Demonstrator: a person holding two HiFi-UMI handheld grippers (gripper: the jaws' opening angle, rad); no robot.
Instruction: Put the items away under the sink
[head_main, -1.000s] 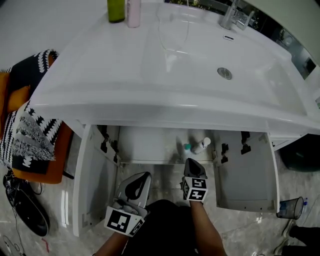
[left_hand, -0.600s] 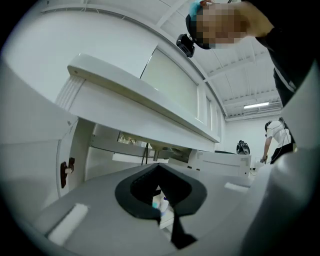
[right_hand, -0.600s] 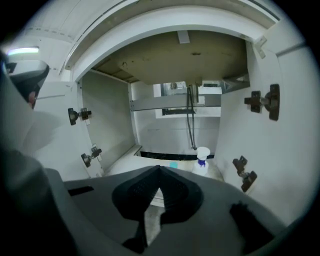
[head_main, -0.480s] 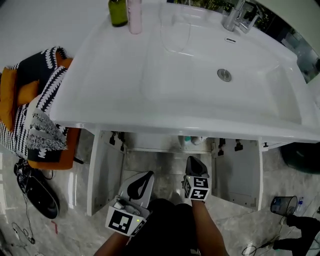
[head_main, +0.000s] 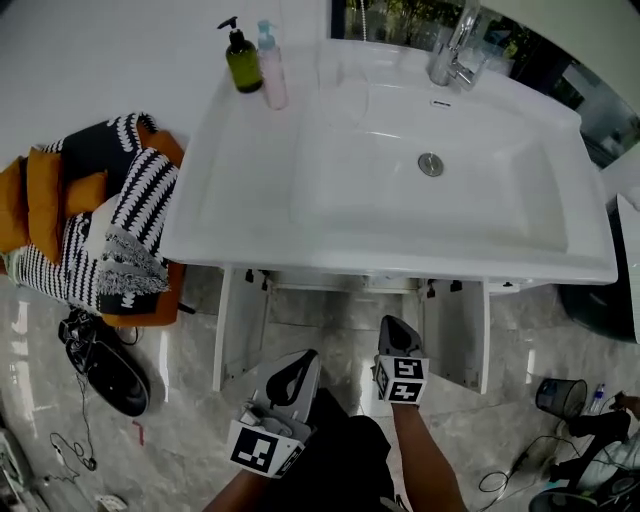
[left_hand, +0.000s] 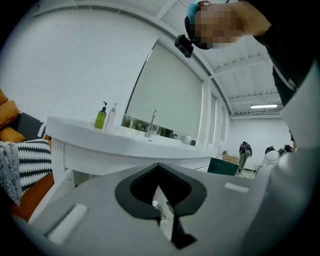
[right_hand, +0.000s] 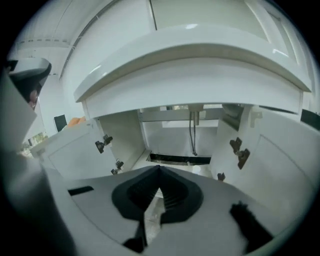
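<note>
Green pump bottle (head_main: 241, 62) and pink bottle (head_main: 272, 72) are standing on the sink (head_main: 450, 215), cabinet (right_hand: 167, 139) gaping below. Left gripper (head_main: 307, 357) and right gripper (head_main: 392, 323) are showing jaws together, empty.

Seen below the front edge of the white sink (head_main: 250, 200), the left gripper (head_main: 303, 358) and right gripper (head_main: 393, 323) are pale grey moulded shells. Black pads line their jaws and frame a spade-shaped hollow. Each bears a white cube with black square markers: the left cube (head_main: 262, 450) and the right cube (head_main: 402, 380). The person's clothing (head_main: 345, 455), farther from the sink, is black.
</note>
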